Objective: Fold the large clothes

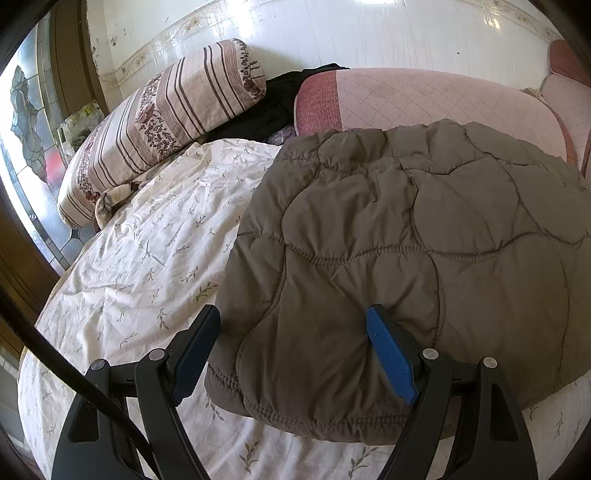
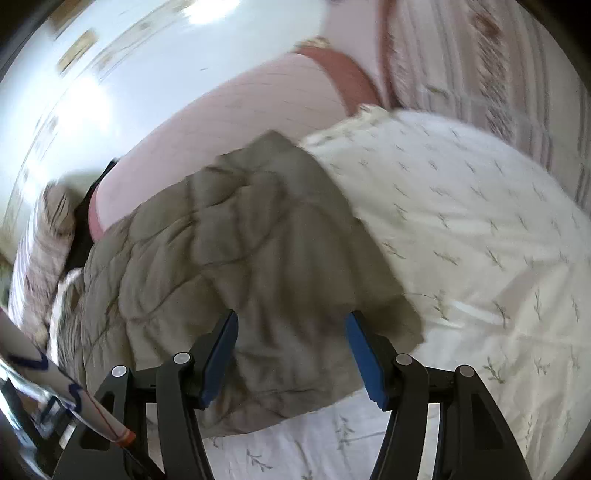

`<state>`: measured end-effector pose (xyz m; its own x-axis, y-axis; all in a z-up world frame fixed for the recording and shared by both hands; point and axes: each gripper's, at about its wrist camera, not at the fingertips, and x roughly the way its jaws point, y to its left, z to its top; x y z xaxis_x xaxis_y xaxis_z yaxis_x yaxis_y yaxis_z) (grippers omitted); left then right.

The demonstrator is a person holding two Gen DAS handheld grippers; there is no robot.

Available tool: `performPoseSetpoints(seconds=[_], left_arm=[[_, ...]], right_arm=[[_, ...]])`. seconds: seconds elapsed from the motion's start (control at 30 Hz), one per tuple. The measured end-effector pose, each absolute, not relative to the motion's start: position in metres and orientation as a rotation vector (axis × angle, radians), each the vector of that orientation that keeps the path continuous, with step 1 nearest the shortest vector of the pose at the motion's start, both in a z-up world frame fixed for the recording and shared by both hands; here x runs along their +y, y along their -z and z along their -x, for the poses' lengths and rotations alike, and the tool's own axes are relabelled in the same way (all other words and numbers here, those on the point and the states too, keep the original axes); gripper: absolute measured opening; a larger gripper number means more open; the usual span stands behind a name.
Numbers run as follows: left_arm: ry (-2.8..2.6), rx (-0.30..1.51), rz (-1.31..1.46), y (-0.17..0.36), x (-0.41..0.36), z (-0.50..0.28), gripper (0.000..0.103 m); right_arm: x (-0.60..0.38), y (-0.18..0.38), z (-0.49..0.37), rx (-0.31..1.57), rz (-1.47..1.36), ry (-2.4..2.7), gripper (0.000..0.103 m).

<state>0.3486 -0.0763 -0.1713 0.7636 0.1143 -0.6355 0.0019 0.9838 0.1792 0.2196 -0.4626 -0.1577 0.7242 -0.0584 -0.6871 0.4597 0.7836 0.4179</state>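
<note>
A grey-brown quilted jacket [image 1: 406, 240] lies folded on a white sheet with a leaf print [image 1: 147, 258]. My left gripper [image 1: 291, 314] is open, its fingers either side of the jacket's near left corner, right above it. The jacket also shows in the right wrist view [image 2: 221, 240], blurred. My right gripper [image 2: 291, 317] is open over the jacket's near right corner, holding nothing.
A striped floral pillow [image 1: 166, 122] lies at the back left. A pink quilted cushion [image 1: 424, 99] lies behind the jacket, with a dark garment [image 1: 273, 107] between them. A white tiled wall [image 1: 332, 33] stands behind. A window with patterned glass [image 1: 26, 118] is at far left.
</note>
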Motion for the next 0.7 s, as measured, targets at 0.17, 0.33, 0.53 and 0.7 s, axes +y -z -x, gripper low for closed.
performPoseSetpoints(seconds=[0.17,0.33,0.53,0.7], left_arm=[[-0.06,0.702,-0.167,0.172,-0.075,-0.349,0.081],[-0.06,0.702,-0.168,0.172,-0.075,-0.348,0.081],[-0.06,0.701,-0.167,0.172,-0.075,-0.348,0.081],[-0.058,0.703,-0.164,0.172,-0.074,-0.347,0.081]], right_arm=[[-0.465,0.153,-0.215,0.693,-0.623,0.297,0.066],[-0.474,0.157,-0.212,0.692,-0.657,0.328,0.066],[-0.467,0.148,-0.21,0.667,-0.601,0.339,0.066],[-0.464,0.148,-0.212,0.667,-0.583,0.338,0.066]])
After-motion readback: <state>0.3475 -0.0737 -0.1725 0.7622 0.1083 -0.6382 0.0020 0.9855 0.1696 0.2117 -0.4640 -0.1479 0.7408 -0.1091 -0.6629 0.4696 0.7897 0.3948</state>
